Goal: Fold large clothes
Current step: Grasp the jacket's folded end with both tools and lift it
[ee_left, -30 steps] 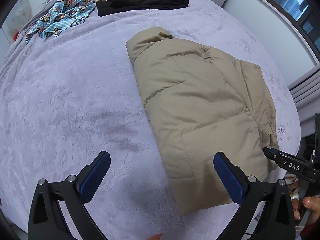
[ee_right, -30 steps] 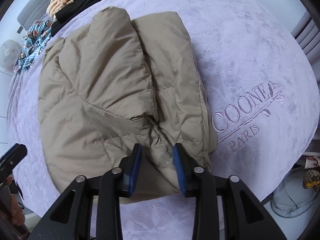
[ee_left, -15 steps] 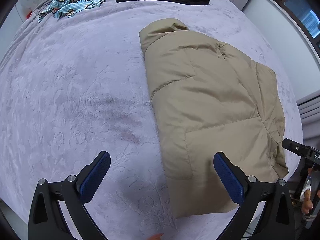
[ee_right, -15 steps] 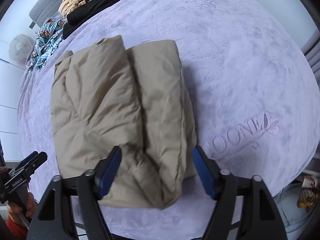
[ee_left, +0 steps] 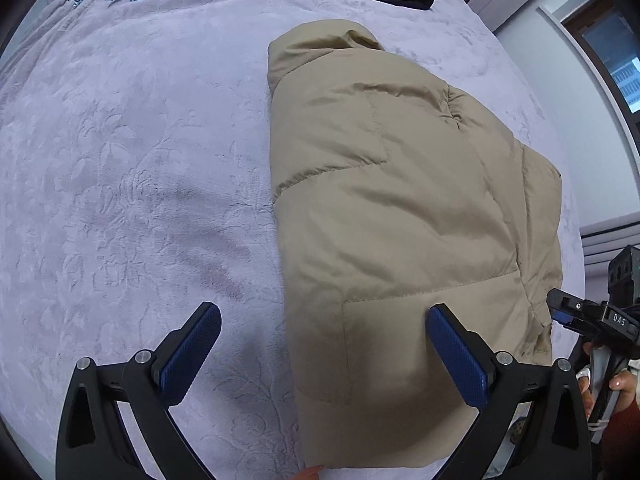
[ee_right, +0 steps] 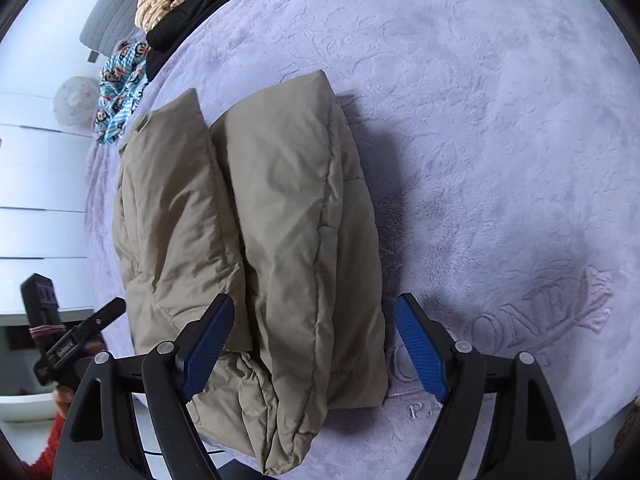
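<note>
jacket [ee_left: 400, 208] on bed [ee_left: 140, 168], sides folded in | puffy, light, slick, springs back | my left gripper [ee_left: 324, 354], right gripper [ee_right: 316, 344] spread wide, empty, right jaws just opened | take the near hem

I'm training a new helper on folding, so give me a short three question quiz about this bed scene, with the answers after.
1. True or false: the right gripper is clamped on the tan puffer jacket.
2. What colour is the blanket under the jacket?
3. Which lies nearest the black garment? A) a patterned blue garment B) a pillow C) a shoe

Key: 1 false, its jaws have just been opening and stand open around the jacket's near end. 2 lilac. 3 A.
</note>
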Demonstrator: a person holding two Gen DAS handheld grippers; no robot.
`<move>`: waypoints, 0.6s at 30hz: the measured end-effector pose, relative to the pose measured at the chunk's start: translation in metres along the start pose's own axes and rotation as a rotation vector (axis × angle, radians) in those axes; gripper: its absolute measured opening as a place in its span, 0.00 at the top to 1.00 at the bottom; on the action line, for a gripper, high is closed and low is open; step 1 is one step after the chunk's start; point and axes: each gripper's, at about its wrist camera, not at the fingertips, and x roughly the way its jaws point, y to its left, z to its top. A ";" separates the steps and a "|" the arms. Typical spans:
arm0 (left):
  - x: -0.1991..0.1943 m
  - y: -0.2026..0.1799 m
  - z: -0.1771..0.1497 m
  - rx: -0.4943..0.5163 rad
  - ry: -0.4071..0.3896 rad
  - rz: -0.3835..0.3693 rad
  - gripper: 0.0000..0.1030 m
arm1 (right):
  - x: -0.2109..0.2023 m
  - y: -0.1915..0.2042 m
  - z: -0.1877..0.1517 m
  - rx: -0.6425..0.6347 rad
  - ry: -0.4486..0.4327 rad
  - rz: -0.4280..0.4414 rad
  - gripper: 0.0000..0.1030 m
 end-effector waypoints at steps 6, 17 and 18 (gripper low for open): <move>0.007 -0.001 0.009 -0.011 0.009 -0.010 0.00 | 0.006 -0.018 0.009 0.043 0.007 0.026 0.18; 0.032 0.037 0.025 -0.100 0.050 -0.249 0.00 | 0.040 -0.053 0.034 0.153 0.000 0.265 0.00; 0.035 0.042 0.026 -0.111 0.055 -0.266 0.00 | 0.042 -0.056 0.036 0.162 0.001 0.275 0.00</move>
